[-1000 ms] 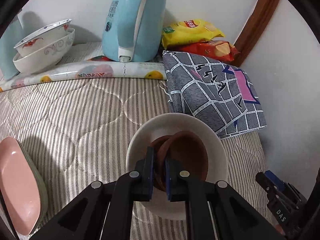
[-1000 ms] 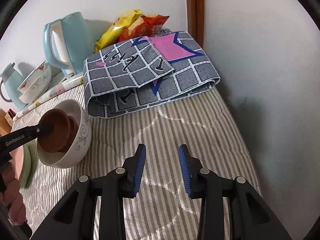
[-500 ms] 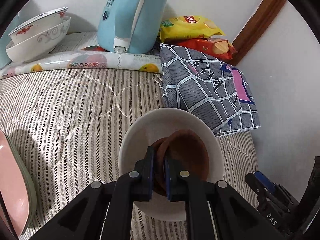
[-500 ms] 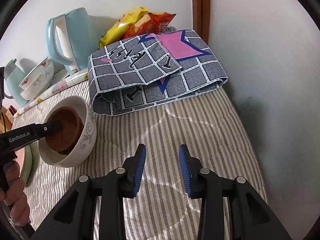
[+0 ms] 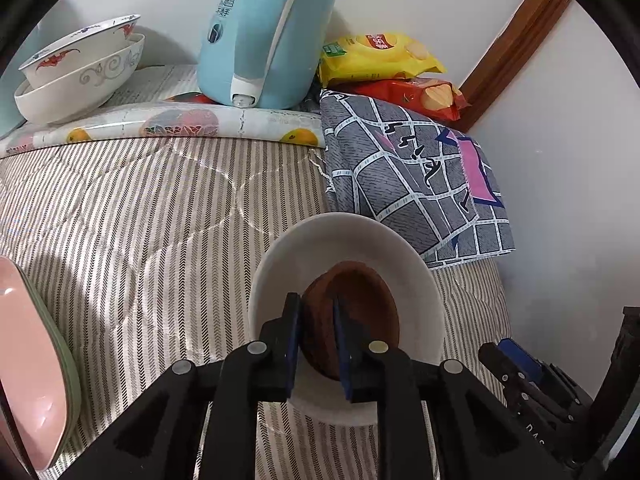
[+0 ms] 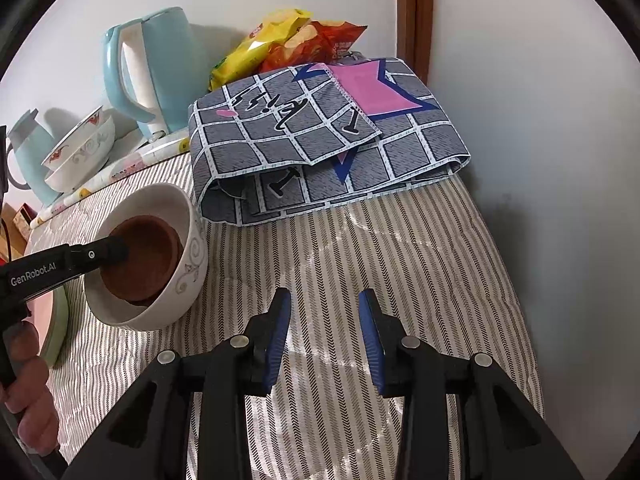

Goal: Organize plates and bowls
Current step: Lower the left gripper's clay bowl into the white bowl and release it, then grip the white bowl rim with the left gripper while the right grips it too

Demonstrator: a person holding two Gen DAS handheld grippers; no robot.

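Observation:
My left gripper (image 5: pixel 316 312) is shut on the rim of a brown bowl (image 5: pixel 360 312) that sits inside a white bowl (image 5: pixel 280 264) on the striped cover. In the right wrist view the brown bowl (image 6: pixel 148 256) lies in the white bowl (image 6: pixel 188 276), with the left gripper's finger (image 6: pixel 108 254) on its rim. Two stacked white patterned bowls (image 5: pixel 80 72) stand at the back left. A pink plate (image 5: pixel 28 356) on a green one lies at the left edge. My right gripper (image 6: pixel 324 320) is open and empty over the cover, right of the white bowl.
A light blue kettle (image 5: pixel 268 32) stands at the back. Yellow and red snack bags (image 5: pixel 384 64) lie in the corner. A folded grey checked cloth (image 5: pixel 416 184) lies behind the white bowl. A wall (image 6: pixel 540 120) borders the right side.
The brown bowl has gone down deeper into the white bowl, still held by my left gripper. My right gripper has stayed open and shifted slightly.

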